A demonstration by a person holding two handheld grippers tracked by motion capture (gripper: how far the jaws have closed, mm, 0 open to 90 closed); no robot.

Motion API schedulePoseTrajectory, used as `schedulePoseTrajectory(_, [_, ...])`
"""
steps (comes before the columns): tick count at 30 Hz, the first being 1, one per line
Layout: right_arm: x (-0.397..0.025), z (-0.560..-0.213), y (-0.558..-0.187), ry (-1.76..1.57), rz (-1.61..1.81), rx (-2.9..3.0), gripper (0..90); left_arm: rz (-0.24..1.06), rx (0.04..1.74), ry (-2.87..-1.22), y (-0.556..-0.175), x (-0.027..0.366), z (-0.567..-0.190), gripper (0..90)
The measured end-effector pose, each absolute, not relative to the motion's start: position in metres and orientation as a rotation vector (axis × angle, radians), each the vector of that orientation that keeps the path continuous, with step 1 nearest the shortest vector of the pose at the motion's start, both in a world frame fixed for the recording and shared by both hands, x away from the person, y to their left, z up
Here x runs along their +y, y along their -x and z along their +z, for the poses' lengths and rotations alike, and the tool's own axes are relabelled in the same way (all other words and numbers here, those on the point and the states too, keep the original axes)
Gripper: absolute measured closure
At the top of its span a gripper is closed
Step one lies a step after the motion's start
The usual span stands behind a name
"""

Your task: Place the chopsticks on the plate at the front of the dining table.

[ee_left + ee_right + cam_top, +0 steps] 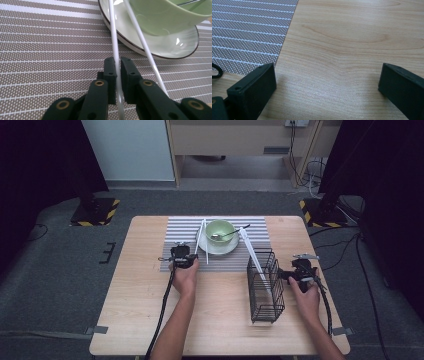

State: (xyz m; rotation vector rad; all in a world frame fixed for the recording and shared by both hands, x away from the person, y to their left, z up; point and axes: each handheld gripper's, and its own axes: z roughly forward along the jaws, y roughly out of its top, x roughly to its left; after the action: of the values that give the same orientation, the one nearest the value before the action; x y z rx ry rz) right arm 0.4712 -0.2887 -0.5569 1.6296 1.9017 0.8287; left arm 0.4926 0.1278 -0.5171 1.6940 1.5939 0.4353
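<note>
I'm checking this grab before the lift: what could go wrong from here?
1. The left claw is shut on one white chopstick near its lower end only, so the long free end could swing or slip when lifted.
2. That chopstick leans on the plate beside the second chopstick; lifting it may knock the second one loose or nudge the green bowl.
3. The right claw hangs open over bare table, not steadying the wire basket.

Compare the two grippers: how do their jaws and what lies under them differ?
The left gripper has its jaws closed on a white chopstick, while the right gripper has its jaws wide apart, holding nothing. The left one is over the striped mat beside the saucer; the right one is over bare wooden table. Both have black jaws.
</note>
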Motion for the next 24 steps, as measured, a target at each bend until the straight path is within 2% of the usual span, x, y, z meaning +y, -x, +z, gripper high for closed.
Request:
schedulePoseTrajectory(5, [-0.289,-0.557,-0.471,-1.63,0.829,1.902,1.5,0.477,1.568,-1.72,-0.491,0.126,-0.515,72.1])
schedulePoseTrajectory(11, [-0.289,-0.557,-0.471,-1.63,0.829,1.901,1.5,0.512,1.522,-1.762,-0.483,0.126,-0.51,63.9])
schedulePoseTrajectory(15, [-0.289,-0.557,-0.471,-1.63,0.828,1.901,1.5,0.54,1.476,-1.808,-0.477,0.127,-0.506,61.7])
schedulePoseTrajectory(24, [-0.289,-0.557,-0.471,-1.63,0.828,1.901,1.4,0.503,1.445,-1.862,-0.47,0.126,-0.51,61.6])
